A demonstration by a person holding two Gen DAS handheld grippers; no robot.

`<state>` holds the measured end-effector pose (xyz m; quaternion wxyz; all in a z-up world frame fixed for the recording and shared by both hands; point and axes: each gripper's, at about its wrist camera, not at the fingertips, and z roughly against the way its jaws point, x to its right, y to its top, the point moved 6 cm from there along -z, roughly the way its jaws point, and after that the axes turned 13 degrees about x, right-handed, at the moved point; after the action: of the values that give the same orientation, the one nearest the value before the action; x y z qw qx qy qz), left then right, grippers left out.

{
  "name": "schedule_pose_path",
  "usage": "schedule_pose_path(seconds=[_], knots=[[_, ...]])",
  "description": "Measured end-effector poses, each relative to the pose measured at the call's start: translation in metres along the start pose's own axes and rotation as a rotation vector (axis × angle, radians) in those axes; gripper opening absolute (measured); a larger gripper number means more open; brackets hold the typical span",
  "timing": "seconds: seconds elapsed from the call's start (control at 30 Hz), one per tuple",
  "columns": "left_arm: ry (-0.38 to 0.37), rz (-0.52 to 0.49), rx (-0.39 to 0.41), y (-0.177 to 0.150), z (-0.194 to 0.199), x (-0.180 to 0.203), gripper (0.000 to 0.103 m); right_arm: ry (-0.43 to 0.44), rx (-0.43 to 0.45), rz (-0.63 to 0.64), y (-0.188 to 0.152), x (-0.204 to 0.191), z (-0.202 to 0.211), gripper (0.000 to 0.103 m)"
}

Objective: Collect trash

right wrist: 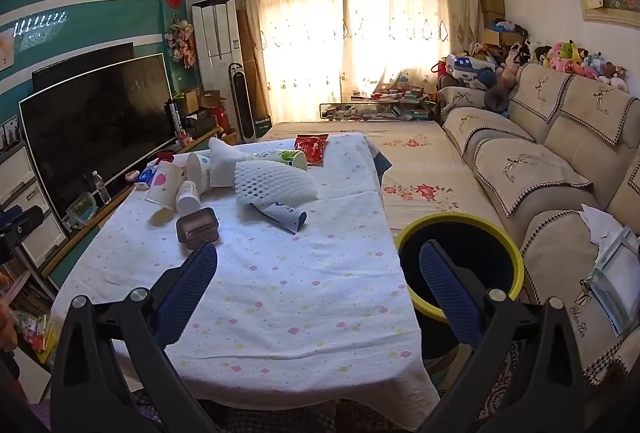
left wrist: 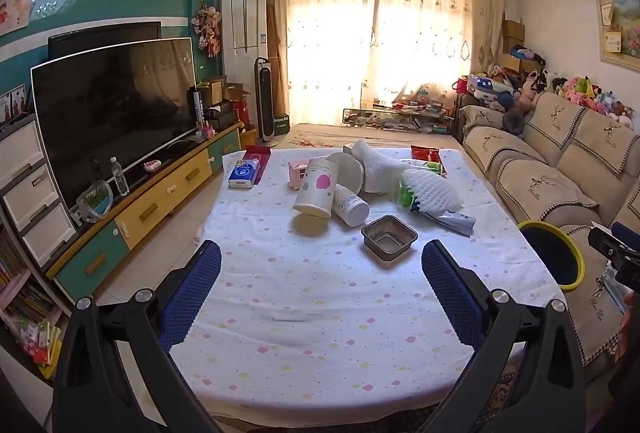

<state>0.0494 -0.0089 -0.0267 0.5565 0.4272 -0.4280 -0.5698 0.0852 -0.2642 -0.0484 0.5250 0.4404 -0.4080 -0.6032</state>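
White cloth with pastel dots, spread over the table (left wrist: 320, 313), its near edge cut off behind both sets of gripper arms. Left gripper (left wrist: 321, 285) held above the bare near half of the cloth, jaws wide apart, nothing between the blue pads. Right gripper (right wrist: 318, 283) likewise spread fully, empty, one finger over the cloth, the other in front of the yellow-rimmed bin (right wrist: 460, 253). Bin stood on the floor just beside the table's right edge, between table and sofa (right wrist: 540, 161); lower body hidden by the finger, inside too dark to read.

Trash heaped at the far half of the table: brown plastic tray (left wrist: 389, 239) nearest, upright and apart from the rest; white cup with pink print (left wrist: 316, 193) lying tipped; small white bottle (left wrist: 350, 205) touching it; white foam net sleeve (left wrist: 430, 193) draped over a crumpled wrapper, partly covering it. Red packet (left wrist: 425, 154) at the far edge, half hidden behind the heap. Tissue pack (left wrist: 244, 173) off to the left. Labels too small to make out.
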Motion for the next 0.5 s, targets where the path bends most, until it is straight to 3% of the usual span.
schedule_pose_path(seconds=[0.5], knots=[[-0.011, -0.007, 0.002, 0.0035, 0.0024, 0.0019, 0.099, 0.002, -0.002, -0.005, -0.0006, -0.0001, -0.0007, 0.097]])
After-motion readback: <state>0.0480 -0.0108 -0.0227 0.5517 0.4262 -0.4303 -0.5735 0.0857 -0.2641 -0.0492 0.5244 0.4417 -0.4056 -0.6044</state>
